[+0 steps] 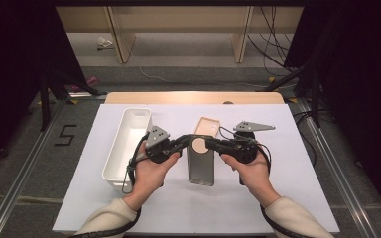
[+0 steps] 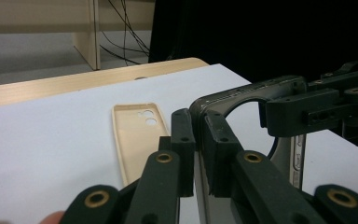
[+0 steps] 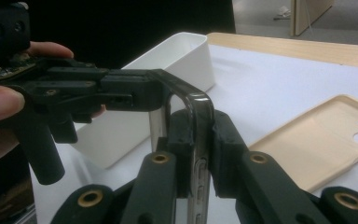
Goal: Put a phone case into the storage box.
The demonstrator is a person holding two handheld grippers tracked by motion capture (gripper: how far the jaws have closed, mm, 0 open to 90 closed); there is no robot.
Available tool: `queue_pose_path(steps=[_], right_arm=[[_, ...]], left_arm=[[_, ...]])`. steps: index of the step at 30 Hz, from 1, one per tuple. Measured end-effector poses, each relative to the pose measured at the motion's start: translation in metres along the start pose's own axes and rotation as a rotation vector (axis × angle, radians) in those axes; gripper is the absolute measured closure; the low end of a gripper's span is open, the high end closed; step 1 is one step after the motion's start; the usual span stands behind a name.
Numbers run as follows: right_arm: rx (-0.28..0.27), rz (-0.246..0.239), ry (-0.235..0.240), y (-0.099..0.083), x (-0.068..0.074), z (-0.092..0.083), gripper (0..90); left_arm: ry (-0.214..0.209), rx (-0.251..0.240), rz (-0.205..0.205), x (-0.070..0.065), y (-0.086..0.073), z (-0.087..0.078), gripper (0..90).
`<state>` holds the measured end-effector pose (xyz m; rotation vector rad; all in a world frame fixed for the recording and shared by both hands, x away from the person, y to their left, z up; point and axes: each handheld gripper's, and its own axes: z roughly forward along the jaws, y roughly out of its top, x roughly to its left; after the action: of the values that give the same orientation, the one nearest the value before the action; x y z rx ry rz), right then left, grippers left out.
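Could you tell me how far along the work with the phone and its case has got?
Done: the beige case lies apart on the table. In hand: both the left gripper and right gripper clamp the phone. Left, probably: setting it down or into the white bin.

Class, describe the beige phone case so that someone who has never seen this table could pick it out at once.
Start at the white table. Behind the grey phone that both grippers clamp, the beige case lies flat, inner side up. It is the one thin, tan, untouched thing, with round camera holes at one end; the tall white bin stands further left.
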<state>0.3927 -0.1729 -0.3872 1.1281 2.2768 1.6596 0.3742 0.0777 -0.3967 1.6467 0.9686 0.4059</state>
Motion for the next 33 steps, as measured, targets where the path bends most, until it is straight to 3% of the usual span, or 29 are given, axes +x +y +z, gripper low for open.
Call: queue_pose_path(steps=[11, 18, 25, 33], right_arm=[[-0.005, -0.042, -0.016, 0.0, 0.002, 0.001, 78.3], [0.015, -0.148, -0.012, 0.0, 0.011, 0.005, 57.4], [0.006, -0.177, -0.014, 0.001, 0.014, 0.004, 35.6], [0.0, -0.22, -0.003, 0.001, 0.014, -0.002, 23.0]], left_arm=[[0.088, -0.027, 0.08, -0.01, 0.008, 0.001, 85.9], [0.121, -0.019, 0.098, -0.01, 0.009, 0.003, 88.4], [0.156, -0.031, 0.109, -0.006, 0.013, 0.001, 88.5], [0.195, -0.039, 0.107, 0.001, 0.016, -0.001, 88.5]])
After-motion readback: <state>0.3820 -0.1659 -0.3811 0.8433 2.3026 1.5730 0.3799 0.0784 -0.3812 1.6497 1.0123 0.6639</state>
